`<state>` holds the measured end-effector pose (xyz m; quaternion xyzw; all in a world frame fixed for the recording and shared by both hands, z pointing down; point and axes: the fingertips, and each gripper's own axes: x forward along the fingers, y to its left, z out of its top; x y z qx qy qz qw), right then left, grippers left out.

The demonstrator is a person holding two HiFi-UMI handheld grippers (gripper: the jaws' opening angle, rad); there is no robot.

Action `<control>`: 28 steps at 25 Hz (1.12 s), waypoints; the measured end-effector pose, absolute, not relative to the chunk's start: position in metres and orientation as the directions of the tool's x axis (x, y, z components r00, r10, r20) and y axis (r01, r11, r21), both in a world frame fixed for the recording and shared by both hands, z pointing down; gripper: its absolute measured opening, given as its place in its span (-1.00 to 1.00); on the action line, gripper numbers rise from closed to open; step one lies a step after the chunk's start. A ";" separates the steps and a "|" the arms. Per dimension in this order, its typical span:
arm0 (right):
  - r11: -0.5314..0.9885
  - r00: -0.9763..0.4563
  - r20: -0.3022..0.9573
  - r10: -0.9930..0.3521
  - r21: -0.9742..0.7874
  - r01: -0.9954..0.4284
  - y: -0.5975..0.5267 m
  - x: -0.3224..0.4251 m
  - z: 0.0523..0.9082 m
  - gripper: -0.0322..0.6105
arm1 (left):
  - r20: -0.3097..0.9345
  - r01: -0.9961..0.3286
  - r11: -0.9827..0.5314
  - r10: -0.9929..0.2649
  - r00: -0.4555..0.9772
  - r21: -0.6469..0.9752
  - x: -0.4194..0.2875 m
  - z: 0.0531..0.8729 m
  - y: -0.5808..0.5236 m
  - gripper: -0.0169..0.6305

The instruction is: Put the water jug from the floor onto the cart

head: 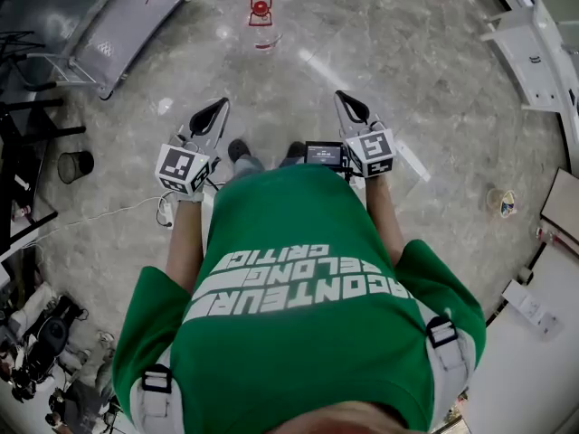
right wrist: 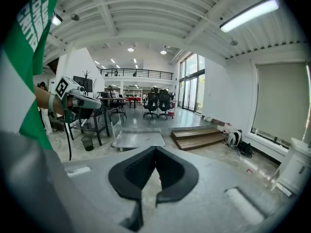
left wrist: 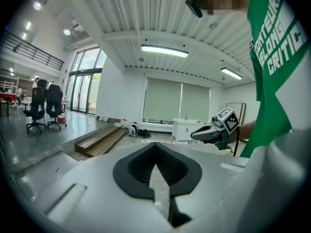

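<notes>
Bright, even indoor light in all three views. Ceiling strip lamps [left wrist: 164,51] and tall windows [right wrist: 192,84] are the sources, and the windows are washed out to white. The polished floor [head: 362,43] carries pale glare patches and only faint, soft shadows. Strong fisheye bending curves straight lines, and the corners fall off to black.
</notes>
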<state>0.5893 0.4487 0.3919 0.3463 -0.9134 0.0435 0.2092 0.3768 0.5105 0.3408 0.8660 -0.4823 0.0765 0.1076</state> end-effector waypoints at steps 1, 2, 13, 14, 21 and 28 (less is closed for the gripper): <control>0.754 -0.669 0.416 -0.616 0.064 -0.654 0.448 0.587 0.393 -0.92 | 0.235 -0.852 -0.512 -0.819 0.523 0.112 0.374 0.341 0.510 -0.91; 0.750 -0.665 0.420 -0.618 0.063 -0.658 0.448 0.586 0.395 -0.92 | 0.234 -0.852 -0.511 -0.820 0.523 0.112 0.370 0.341 0.509 -0.91; 0.725 -0.635 0.437 -0.637 0.059 -0.686 0.448 0.558 0.396 -0.92 | 0.226 -0.858 -0.497 -0.828 0.513 0.127 0.324 0.346 0.514 -0.91; 0.723 -0.633 0.438 -0.638 0.059 -0.688 0.449 0.552 0.396 -0.92 | 0.226 -0.858 -0.498 -0.827 0.514 0.128 0.318 0.347 0.515 -0.91; 0.721 -0.625 0.451 -0.638 0.066 -0.689 0.451 0.498 0.402 -0.92 | 0.227 -0.849 -0.506 -0.818 0.528 0.150 0.271 0.358 0.526 -0.91; 0.694 -0.594 0.461 -0.659 0.070 -0.716 0.454 0.463 0.405 -0.92 | 0.228 -0.824 -0.543 -0.791 0.567 0.163 0.235 0.364 0.531 -0.91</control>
